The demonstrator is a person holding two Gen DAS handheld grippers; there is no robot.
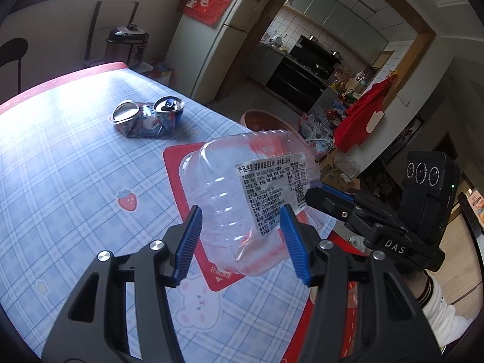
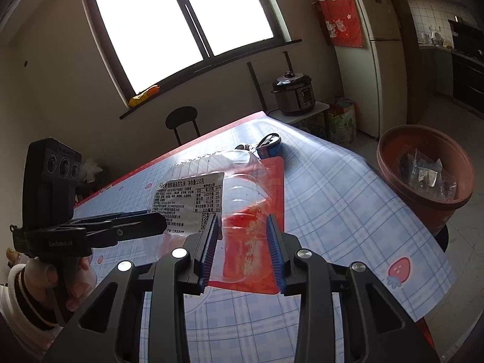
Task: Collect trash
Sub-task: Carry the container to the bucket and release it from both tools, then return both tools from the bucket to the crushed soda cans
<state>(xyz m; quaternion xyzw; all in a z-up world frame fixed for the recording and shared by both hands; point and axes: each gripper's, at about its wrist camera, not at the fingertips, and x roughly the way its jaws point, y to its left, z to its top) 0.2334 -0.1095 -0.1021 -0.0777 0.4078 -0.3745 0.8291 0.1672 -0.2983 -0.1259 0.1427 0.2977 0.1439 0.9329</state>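
You have the clear ribbed plastic container with the white printed label (image 1: pixel 242 193) lifted off the surface (image 1: pixel 60 163) and carried between both tools. Your left gripper (image 1: pixel 242 236) has its jaws around the container's body, the blue pads (image 1: pixel 189 242) set against its two sides; the thin wall looks slightly pressed in, so I judge this a pinch, not a loose cradle. Your right gripper (image 2: pixel 242 251) has its jaws narrower and closed on the container's other end, with the clear plastic caught between the pads. Holding it from two ends makes sense: the shell is light, slick and easily crushed, and one grip alone could let it swing or pop free.

Below it lies the red rectangular mat (image 1: pixel 178 157), now bare where the container hangs above it. Farther back on the plaid cloth sits the crushed blue and silver drink can (image 1: pixel 148 118), well apart from both tools and not yet collected.

The round reddish-brown plastic basin (image 2: pixel 390 151) stands just beyond the surface's edge, with crumpled wrappers inside. It looks like the bin, so the container probably belongs there, then the can.
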